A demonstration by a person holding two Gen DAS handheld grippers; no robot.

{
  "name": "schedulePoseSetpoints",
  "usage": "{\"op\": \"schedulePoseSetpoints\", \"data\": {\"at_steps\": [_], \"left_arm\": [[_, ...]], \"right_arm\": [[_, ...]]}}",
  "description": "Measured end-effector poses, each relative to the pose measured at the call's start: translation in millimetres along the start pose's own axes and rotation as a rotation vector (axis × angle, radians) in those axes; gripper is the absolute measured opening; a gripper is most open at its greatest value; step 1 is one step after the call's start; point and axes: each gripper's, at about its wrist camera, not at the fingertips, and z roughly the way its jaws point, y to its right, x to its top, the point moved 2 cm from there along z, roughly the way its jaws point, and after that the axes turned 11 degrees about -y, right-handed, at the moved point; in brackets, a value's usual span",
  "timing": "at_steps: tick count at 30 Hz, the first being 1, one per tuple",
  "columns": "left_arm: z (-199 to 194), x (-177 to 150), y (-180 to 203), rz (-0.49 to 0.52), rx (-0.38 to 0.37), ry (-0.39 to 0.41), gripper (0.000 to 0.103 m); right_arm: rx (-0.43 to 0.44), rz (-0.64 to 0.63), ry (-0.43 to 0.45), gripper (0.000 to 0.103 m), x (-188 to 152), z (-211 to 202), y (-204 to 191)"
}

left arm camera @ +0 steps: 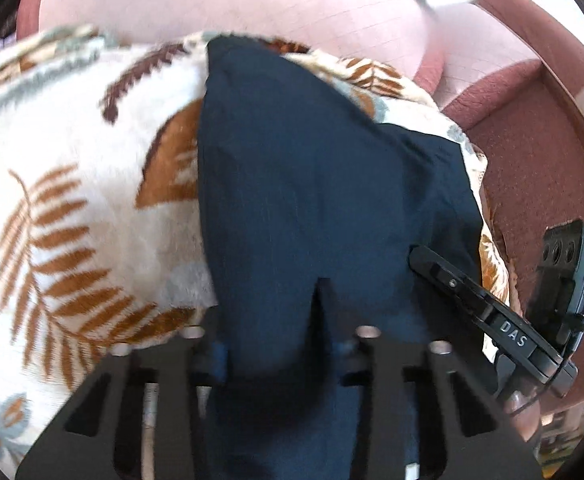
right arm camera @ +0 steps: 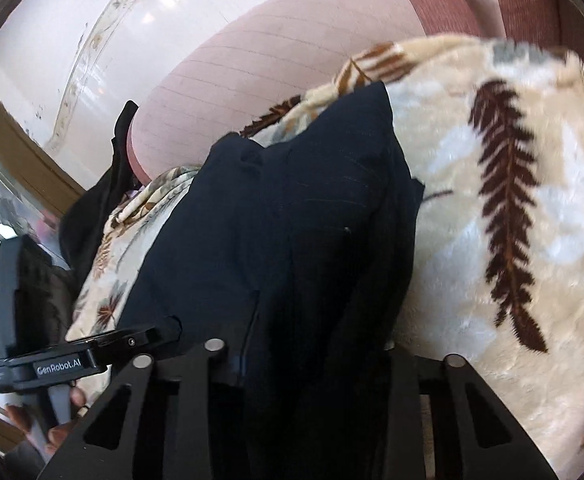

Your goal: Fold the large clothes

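Observation:
A dark navy garment [left arm camera: 312, 180] lies lengthwise on a cream leaf-print blanket [left arm camera: 71, 160], narrowing towards the far end. Its near edge rises, bunched, between the fingers of my left gripper [left arm camera: 283, 348], which is shut on it. To the right, one finger of my right gripper [left arm camera: 452, 280] rests at the cloth's edge. In the right wrist view the same garment [right arm camera: 292, 208] runs up between the fingers of my right gripper [right arm camera: 308, 360], also shut on the cloth. A finger of my left gripper [right arm camera: 91, 356] shows at the lower left. Cloth hides both gripper's pads.
The blanket [right arm camera: 512, 160] covers a sofa seat with a pale pink cushion [left arm camera: 251, 8] behind and a reddish armrest [left arm camera: 532, 140] at the right. A black cloth [right arm camera: 103, 200] hangs off the blanket's left side. White tiled floor [right arm camera: 91, 20] lies beyond.

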Motion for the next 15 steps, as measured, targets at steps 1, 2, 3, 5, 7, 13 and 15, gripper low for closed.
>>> {"op": "schedulePoseSetpoints", "data": {"at_steps": [1, 2, 3, 5, 7, 13, 15], "left_arm": [[-5, 0, 2, 0.009, 0.001, 0.01, 0.023], [-9, -1, 2, 0.011, 0.0, 0.015, 0.021], [-12, -2, 2, 0.009, -0.001, 0.017, 0.02], [-16, -1, 3, 0.003, 0.0, 0.022, 0.02], [-24, -7, 1, -0.002, 0.004, 0.028, 0.02], [-55, -37, -17, -0.032, 0.0, 0.053, 0.02], [-69, -53, -34, -0.053, 0.008, 0.059, 0.02]], "right_arm": [[-0.005, -0.001, 0.01, 0.03, -2, -3, -3], [-0.008, 0.0, 0.023, 0.029, -2, -6, -6], [-0.01, 0.002, 0.036, 0.028, -3, -9, -10], [-0.012, 0.0, 0.046, 0.027, -7, -14, -15], [-0.015, 0.0, 0.047, 0.027, -13, -20, -23], [0.005, -0.011, 0.037, 0.027, -39, -31, -57], [0.025, -0.023, 0.029, 0.027, -50, -30, -74]]}}
